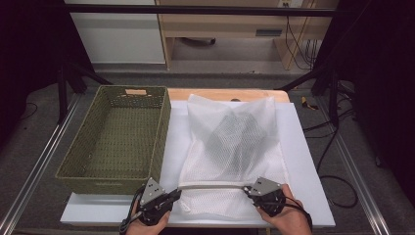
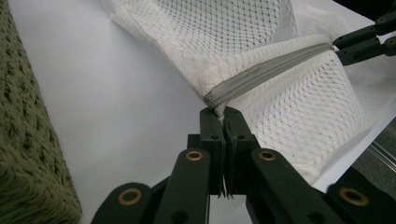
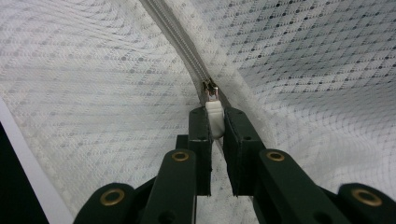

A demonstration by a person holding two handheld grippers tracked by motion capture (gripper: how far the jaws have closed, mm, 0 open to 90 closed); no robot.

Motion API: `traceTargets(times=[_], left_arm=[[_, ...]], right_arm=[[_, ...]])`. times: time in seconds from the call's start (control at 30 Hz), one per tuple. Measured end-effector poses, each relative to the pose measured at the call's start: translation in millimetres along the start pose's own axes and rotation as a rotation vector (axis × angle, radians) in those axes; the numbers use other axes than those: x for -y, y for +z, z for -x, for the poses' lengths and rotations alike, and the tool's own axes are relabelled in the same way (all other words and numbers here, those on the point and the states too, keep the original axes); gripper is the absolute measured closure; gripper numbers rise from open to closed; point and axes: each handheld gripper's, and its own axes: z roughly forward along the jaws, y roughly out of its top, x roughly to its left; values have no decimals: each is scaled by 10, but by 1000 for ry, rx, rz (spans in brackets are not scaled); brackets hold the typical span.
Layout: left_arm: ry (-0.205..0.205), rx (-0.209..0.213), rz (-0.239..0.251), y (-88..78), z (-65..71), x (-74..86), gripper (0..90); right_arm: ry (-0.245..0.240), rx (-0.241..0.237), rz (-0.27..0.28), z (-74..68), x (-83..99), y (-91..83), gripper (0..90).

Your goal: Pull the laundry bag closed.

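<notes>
The left gripper (image 2: 219, 122) has its fingers (image 2: 211, 135) pressed together on the end of the grey zipper (image 2: 266, 70), pinching the mesh bag's corner where the zipper tape begins. The right gripper (image 3: 215, 122) has its fingers (image 3: 200, 135) closed narrowly on the white zipper pull (image 3: 215, 117), whose small metal slider sits just beyond the fingertips on the zipper line.

In the high view, the left gripper (image 1: 172, 195) and the right gripper (image 1: 248, 189) face each other at the near end of the white mesh bag (image 1: 235, 142), with the zipper (image 1: 211, 185) stretched between them in a nearly straight line. A hand holds each gripper from the bottom edge.

The mesh bag lies flat on a white sheet (image 1: 303, 161) covering the desk (image 1: 220, 93), running away from the person, with a dark item (image 1: 235, 132) showing dimly through the netting in its far half. Just to the left of the bag stands a green woven basket (image 1: 161, 137), its long side beside the bag's left edge.
</notes>
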Motion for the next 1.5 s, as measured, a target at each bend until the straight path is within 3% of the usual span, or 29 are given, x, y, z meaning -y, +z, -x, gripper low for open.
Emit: traceTargets(times=[0.83, 1.5], left_arm=[[1, 2, 3, -7, 6, -7, 883], [-2, 3, 6, -12, 9, -9, 883]], right_arm=[[4, 17, -20, 78, 126, -83, 819], [11, 2, -24, 95, 148, -96, 819]])
